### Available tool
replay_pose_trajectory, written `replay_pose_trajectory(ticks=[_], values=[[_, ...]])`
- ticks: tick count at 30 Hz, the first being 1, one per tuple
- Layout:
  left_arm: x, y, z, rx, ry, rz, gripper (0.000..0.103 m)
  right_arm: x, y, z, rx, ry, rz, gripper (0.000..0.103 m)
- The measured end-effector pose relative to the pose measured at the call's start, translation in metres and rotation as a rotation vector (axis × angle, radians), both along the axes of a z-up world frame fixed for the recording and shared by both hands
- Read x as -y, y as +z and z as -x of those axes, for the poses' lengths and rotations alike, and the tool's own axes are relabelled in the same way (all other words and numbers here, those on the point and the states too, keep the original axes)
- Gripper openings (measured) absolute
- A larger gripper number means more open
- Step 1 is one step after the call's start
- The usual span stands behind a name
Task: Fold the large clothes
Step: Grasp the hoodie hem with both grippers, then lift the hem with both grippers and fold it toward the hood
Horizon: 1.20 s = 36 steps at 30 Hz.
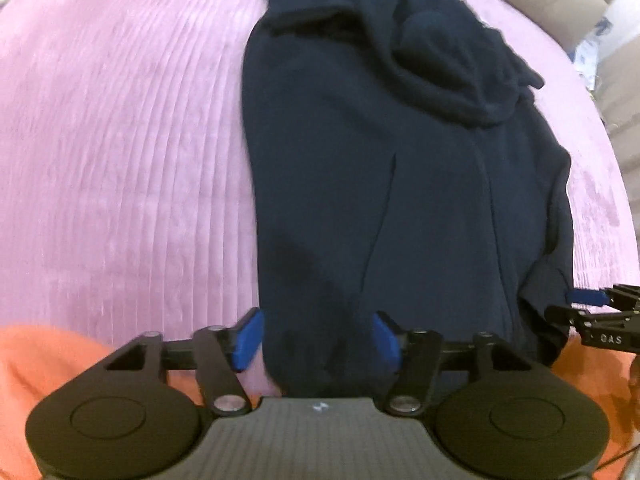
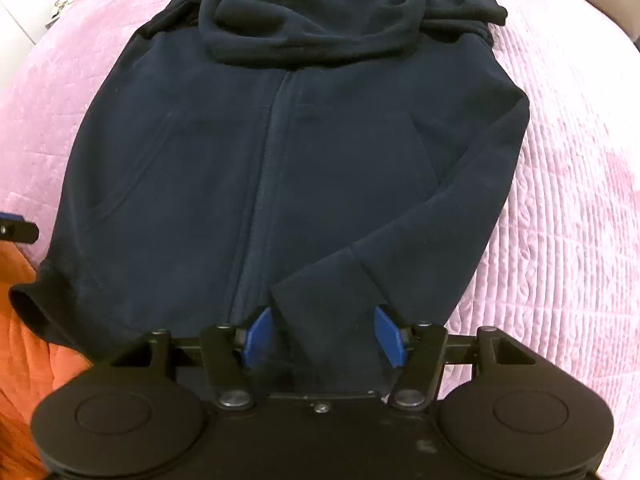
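Both grippers, left gripper (image 1: 316,340) and right gripper (image 2: 324,338), hover fingers spread over the navy hoodie's (image 2: 256,152) near hem, its length running toward the bed's (image 2: 560,200) far edge.

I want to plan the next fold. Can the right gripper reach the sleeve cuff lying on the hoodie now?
Probably yes: the right gripper is open and the cuff lies just ahead of its jaws on the hoodie, uncovered.

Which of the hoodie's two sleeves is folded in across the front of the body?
The sleeve on the picture's right in the right wrist view: it crosses the navy hoodie, cuff by the zip. The other sleeve lies at the hem's left corner.
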State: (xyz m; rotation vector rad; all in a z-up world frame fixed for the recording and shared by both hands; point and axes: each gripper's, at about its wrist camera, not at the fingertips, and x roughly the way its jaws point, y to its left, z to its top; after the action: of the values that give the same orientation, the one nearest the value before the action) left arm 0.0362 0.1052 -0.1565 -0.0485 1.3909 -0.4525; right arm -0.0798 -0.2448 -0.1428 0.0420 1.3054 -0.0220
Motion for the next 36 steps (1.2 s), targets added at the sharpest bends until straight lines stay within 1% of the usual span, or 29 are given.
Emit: replay_pose_trajectory(ticks=[2, 5, 7, 9, 10, 11, 12, 15, 18, 19, 21, 22, 23, 24, 25, 26, 27, 29, 30, 32, 34, 36], values=[[-0.003, -0.008, 0.004, -0.028, 0.010, -0.022, 0.067, 0.000, -0.002, 0.000, 0.001, 0.001, 0.011, 0.071], [0.009, -0.019, 0.006, -0.042, -0.048, -0.070, 0.073, 0.006, -0.004, 0.003, 0.007, -0.023, 0.008, 0.073], [0.022, -0.023, 0.013, -0.017, -0.114, -0.147, 0.075, 0.013, -0.004, 0.008, 0.014, -0.054, -0.007, 0.074], [0.036, -0.030, 0.024, -0.011, -0.204, -0.206, 0.082, 0.021, -0.005, 0.011, 0.002, -0.077, -0.020, 0.074], [0.043, -0.033, 0.028, -0.013, -0.251, -0.231, 0.082, 0.022, -0.005, 0.011, -0.007, -0.083, -0.026, 0.074], [0.047, -0.037, 0.030, -0.029, -0.281, -0.238, 0.081, 0.020, -0.006, 0.011, -0.018, -0.079, -0.028, 0.074], [0.051, -0.040, 0.032, -0.059, -0.313, -0.227, 0.078, 0.015, -0.007, 0.011, -0.025, -0.063, -0.021, 0.075], [0.053, -0.046, 0.030, -0.133, -0.332, -0.196, 0.078, -0.004, -0.009, 0.005, -0.011, -0.005, 0.044, 0.078], [0.051, -0.049, 0.024, -0.207, -0.305, -0.140, 0.075, -0.016, -0.017, -0.005, -0.012, 0.018, 0.078, 0.078], [0.051, -0.049, 0.024, -0.215, -0.290, -0.134, 0.074, -0.020, -0.022, -0.008, -0.022, 0.023, 0.088, 0.078], [0.049, -0.053, 0.024, -0.218, -0.271, -0.126, 0.063, -0.028, -0.031, -0.010, -0.037, 0.042, 0.125, 0.077], [0.048, -0.053, 0.024, -0.213, -0.262, -0.127, 0.061, -0.032, -0.035, -0.009, -0.034, 0.062, 0.165, 0.073], [0.047, -0.053, 0.025, -0.206, -0.255, -0.128, 0.056, -0.035, -0.038, -0.008, -0.032, 0.073, 0.208, 0.053], [0.046, -0.051, 0.026, -0.197, -0.243, -0.123, 0.047, -0.037, -0.040, -0.007, -0.028, 0.074, 0.240, 0.027], [0.044, -0.049, 0.028, -0.189, -0.231, -0.113, 0.041, -0.034, -0.038, -0.006, -0.017, 0.058, 0.234, 0.013], [0.041, -0.046, 0.028, -0.183, -0.222, -0.103, 0.030, -0.030, -0.034, -0.005, -0.004, 0.036, 0.215, 0.004], [0.036, -0.041, 0.028, -0.169, -0.197, -0.076, 0.017, -0.024, -0.026, -0.003, 0.027, 0.007, 0.201, 0.004], [0.018, -0.030, 0.025, -0.149, -0.108, 0.049, 0.013, -0.012, -0.006, 0.003, 0.117, -0.041, 0.169, 0.005], [0.007, -0.024, 0.024, -0.155, -0.048, 0.133, 0.013, -0.006, 0.007, 0.007, 0.165, -0.060, 0.140, 0.004], [-0.011, -0.016, 0.023, -0.153, 0.025, 0.234, 0.012, 0.008, 0.034, 0.015, 0.247, -0.125, 0.106, 0.005], [-0.027, -0.009, 0.019, -0.140, 0.072, 0.280, 0.012, 0.027, 0.063, 0.026, 0.346, -0.209, 0.035, 0.005], [-0.039, -0.002, 0.016, -0.126, 0.091, 0.322, 0.012, 0.049, 0.073, 0.034, 0.383, -0.296, -0.035, 0.005]])
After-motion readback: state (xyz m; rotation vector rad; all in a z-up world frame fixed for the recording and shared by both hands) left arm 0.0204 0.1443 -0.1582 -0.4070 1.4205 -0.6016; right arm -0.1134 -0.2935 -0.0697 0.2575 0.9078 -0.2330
